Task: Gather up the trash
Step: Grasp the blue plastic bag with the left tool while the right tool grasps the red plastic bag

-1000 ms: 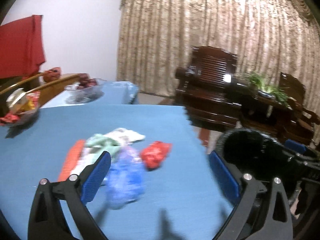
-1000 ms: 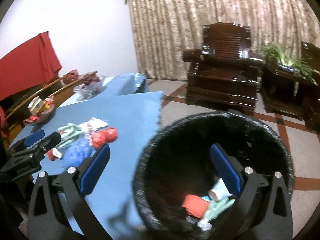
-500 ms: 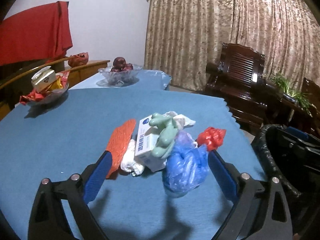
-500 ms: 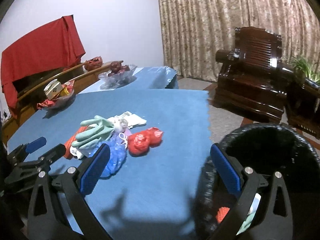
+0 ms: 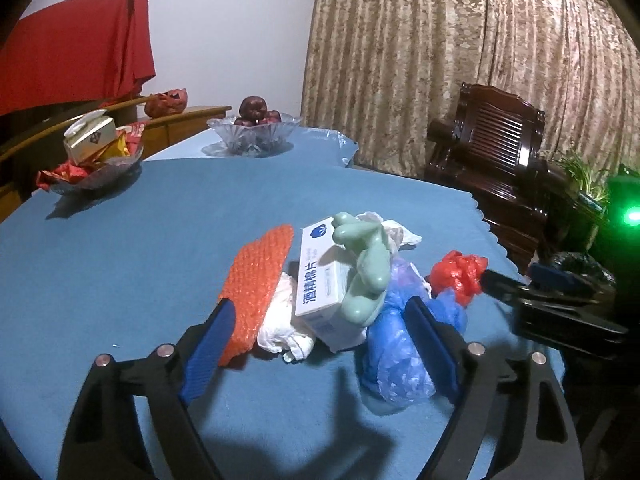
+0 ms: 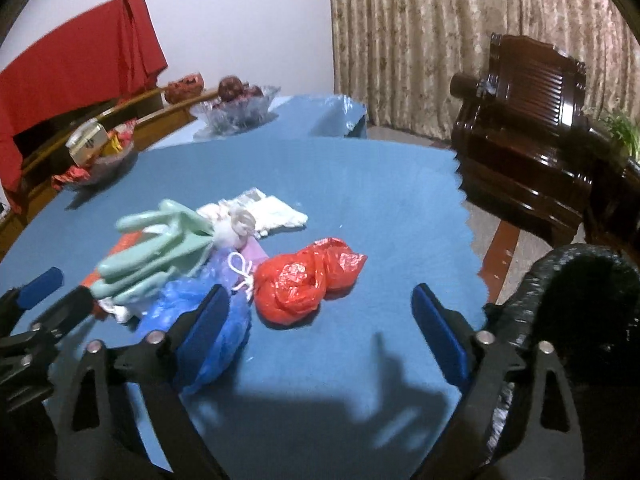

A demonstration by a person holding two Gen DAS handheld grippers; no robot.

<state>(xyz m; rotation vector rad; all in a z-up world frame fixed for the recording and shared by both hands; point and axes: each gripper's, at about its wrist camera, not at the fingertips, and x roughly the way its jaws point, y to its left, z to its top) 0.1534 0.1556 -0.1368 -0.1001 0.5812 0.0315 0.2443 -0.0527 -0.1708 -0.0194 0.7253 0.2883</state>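
A heap of trash lies on the blue table (image 5: 120,248): an orange bubble-wrap piece (image 5: 256,280), a white box (image 5: 320,280), a green rubber glove (image 5: 364,268), a white crumpled tissue (image 5: 284,328), a blue plastic bag (image 5: 396,344) and a red plastic bag (image 5: 460,272). My left gripper (image 5: 320,340) is open, just in front of the heap. My right gripper (image 6: 320,328) is open, close before the red bag (image 6: 308,280), with the glove (image 6: 156,244) and blue bag (image 6: 216,328) at its left. The black bin (image 6: 580,300) stands at the table's right edge.
A glass bowl of fruit (image 5: 256,128) and a dish with a carton and wrappers (image 5: 92,152) stand at the table's far side. A dark wooden armchair (image 5: 488,148) and curtains are beyond. A red cloth (image 5: 72,44) hangs at the left.
Both grippers have swung from the bin toward the trash heap and come closer to it. The right view no longer looks down into the bin.
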